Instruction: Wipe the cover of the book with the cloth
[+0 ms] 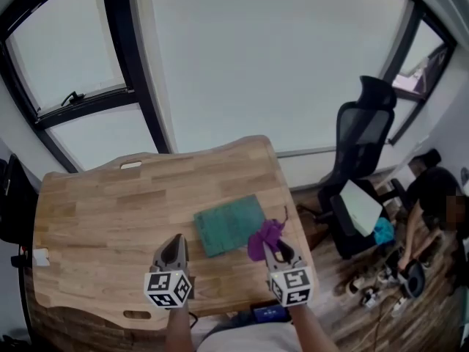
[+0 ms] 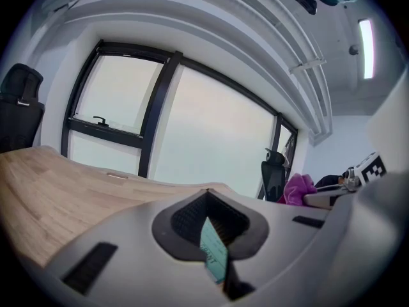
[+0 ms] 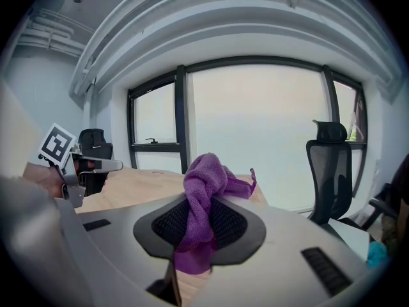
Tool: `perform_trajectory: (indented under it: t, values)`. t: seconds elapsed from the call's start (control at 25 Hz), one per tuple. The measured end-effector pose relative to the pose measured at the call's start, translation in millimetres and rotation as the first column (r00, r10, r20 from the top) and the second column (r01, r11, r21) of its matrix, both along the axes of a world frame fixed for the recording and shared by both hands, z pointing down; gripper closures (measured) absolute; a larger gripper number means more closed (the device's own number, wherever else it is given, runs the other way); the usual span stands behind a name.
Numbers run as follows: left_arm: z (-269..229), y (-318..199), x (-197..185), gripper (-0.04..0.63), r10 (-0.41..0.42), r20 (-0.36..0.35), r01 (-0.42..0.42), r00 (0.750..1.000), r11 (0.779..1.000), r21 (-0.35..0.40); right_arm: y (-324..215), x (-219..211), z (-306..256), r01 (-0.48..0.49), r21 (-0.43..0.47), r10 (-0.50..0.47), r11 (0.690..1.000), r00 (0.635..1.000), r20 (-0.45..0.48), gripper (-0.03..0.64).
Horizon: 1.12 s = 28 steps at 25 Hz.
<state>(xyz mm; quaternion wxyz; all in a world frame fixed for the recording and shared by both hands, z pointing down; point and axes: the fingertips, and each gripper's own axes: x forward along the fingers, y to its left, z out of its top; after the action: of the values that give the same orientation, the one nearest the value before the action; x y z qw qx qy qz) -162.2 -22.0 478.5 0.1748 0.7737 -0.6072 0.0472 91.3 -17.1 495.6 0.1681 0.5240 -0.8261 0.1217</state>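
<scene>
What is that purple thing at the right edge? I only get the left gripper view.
Observer: A bunched purple cloth, pinched in the shut right hand-held gripper.
Operator: Is it on the book yet?
Observer: The head view shows it at the right edge of the teal book; I cannot tell whether it touches.
Operator: Where is my left one?
Observer: The left hand-held gripper, shut, is left of the book's near corner, over the wooden table.
</scene>
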Motion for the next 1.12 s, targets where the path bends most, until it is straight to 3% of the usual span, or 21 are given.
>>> perform_trajectory:
  t: [0.68, 1.12]
  values:
    - [5.1, -24.4, 1.9, 0.594, 0.019, 0.004, -0.019, 1.000, 1.000, -0.009, -23.9, -1.4, 1.5, -0.010, 0.001, 0.010, 1.000, 1.000, 0.022, 0.537]
    - [35.5, -39.8, -3.6, 0.594, 0.013, 0.005, -0.013, 1.000, 0.996, -0.085, -41.9, 2.7, 18.0, -0.031, -0.030, 0.031, 0.999, 0.999, 0.018, 0.537]
